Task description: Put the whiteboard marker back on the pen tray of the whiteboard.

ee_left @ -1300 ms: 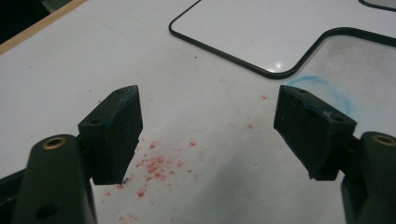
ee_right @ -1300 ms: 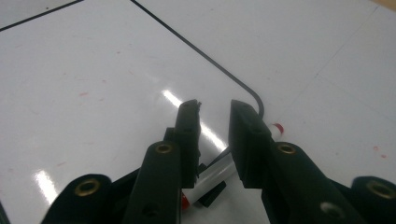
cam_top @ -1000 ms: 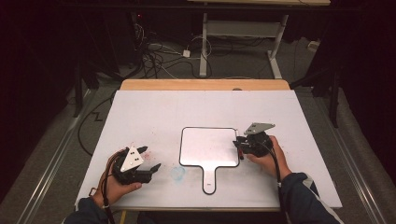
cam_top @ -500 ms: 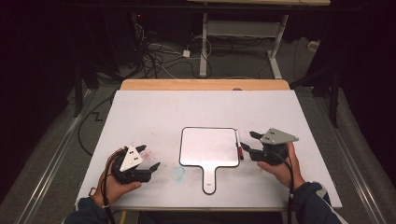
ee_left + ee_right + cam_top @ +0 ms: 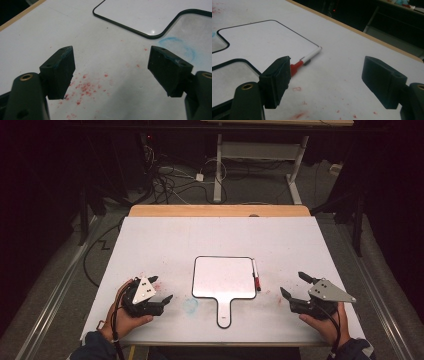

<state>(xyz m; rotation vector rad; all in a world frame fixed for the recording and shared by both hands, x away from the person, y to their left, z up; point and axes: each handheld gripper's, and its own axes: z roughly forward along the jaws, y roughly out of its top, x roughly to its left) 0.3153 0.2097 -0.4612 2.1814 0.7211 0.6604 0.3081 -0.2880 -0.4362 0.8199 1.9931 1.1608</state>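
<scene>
Marker: red-capped marker (image 5: 256, 275) is lying along the right edge of the paddle whiteboard (image 5: 223, 277), touching it.
Right gripper: your right gripper (image 5: 296, 287) is sitting well right of the marker, jaws just opened wide, nothing between them.
Left gripper: your left gripper (image 5: 160, 289) is resting left of the board, jaws spread, empty.
Around: red specks (image 5: 85, 87) and a blue smudge (image 5: 190, 305) are marking the table (image 5: 165, 240); nothing is blocking the marker.

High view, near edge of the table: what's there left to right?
Left black two-jaw gripper → pale blue smudge on the white tabletop → white paddle-shaped whiteboard with black rim → red-capped white marker → right black two-jaw gripper.
</scene>
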